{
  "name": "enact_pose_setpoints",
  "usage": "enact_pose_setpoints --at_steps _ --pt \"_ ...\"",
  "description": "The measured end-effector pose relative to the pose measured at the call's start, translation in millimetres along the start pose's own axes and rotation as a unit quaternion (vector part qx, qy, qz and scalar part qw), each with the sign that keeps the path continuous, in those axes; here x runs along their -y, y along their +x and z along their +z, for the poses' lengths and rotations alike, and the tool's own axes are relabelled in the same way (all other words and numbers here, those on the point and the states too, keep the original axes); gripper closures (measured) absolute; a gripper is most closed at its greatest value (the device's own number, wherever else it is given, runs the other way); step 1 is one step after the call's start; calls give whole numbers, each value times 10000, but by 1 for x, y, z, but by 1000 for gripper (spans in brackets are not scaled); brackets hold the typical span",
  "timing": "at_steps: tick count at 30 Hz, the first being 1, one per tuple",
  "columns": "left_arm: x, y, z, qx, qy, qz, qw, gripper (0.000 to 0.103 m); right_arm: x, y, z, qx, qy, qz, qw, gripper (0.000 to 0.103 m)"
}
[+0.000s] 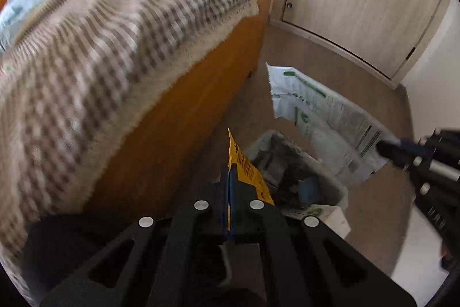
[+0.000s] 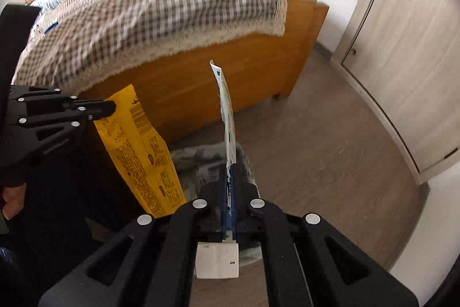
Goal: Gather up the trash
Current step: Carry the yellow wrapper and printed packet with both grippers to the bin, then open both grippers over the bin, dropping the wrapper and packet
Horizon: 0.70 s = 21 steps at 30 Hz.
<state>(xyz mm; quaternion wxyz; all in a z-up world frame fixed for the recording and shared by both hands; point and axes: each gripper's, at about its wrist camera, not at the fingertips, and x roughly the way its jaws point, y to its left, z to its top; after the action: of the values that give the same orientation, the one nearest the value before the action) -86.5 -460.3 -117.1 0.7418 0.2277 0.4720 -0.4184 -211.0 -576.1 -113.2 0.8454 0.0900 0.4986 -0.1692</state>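
In the left wrist view my left gripper (image 1: 230,173) is shut on a yellow snack bag (image 1: 248,171), held just above a grey-lined trash bin (image 1: 330,181) on the floor. At the right edge my right gripper (image 1: 383,150) is shut on a white wrapper with green print (image 1: 319,111), which hangs over the floor beyond the bin. In the right wrist view the right gripper (image 2: 230,171) pinches that white wrapper (image 2: 227,111), seen edge-on, above the bin (image 2: 195,157). The left gripper (image 2: 112,107) holds the yellow bag (image 2: 141,146) at the left.
A wooden bed (image 2: 230,76) with a checked blanket (image 2: 149,7) stands close behind the bin. A white box (image 1: 325,216) sits at the bin's near side. Wardrobe doors (image 2: 402,62) line the right wall, with wood floor (image 2: 316,148) between. A person's hand (image 2: 11,203) shows at the left edge.
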Motion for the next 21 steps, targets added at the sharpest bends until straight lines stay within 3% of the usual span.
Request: enact_pose_setpoints --at_steps 2,10,13,15,21 --pt "7 13 1 -70 -34 57 10000 103 4 10 -10 -152 102 60 9998 101" --pt "22 95 -17 -1376 -517 -77 9891 102 13 20 -32 -395 246 147 9988 101" --pt "18 111 -20 -1786 -702 -160 9813 87 10 20 -36 -440 221 213 9986 101" --pt "12 105 -16 -1589 -878 -218 9831 55 9 21 -37 -448 186 256 9985 101" --pt "1 55 -8 -602 -1039 -154 9926 52 -3 30 -35 -527 109 626 9966 101"
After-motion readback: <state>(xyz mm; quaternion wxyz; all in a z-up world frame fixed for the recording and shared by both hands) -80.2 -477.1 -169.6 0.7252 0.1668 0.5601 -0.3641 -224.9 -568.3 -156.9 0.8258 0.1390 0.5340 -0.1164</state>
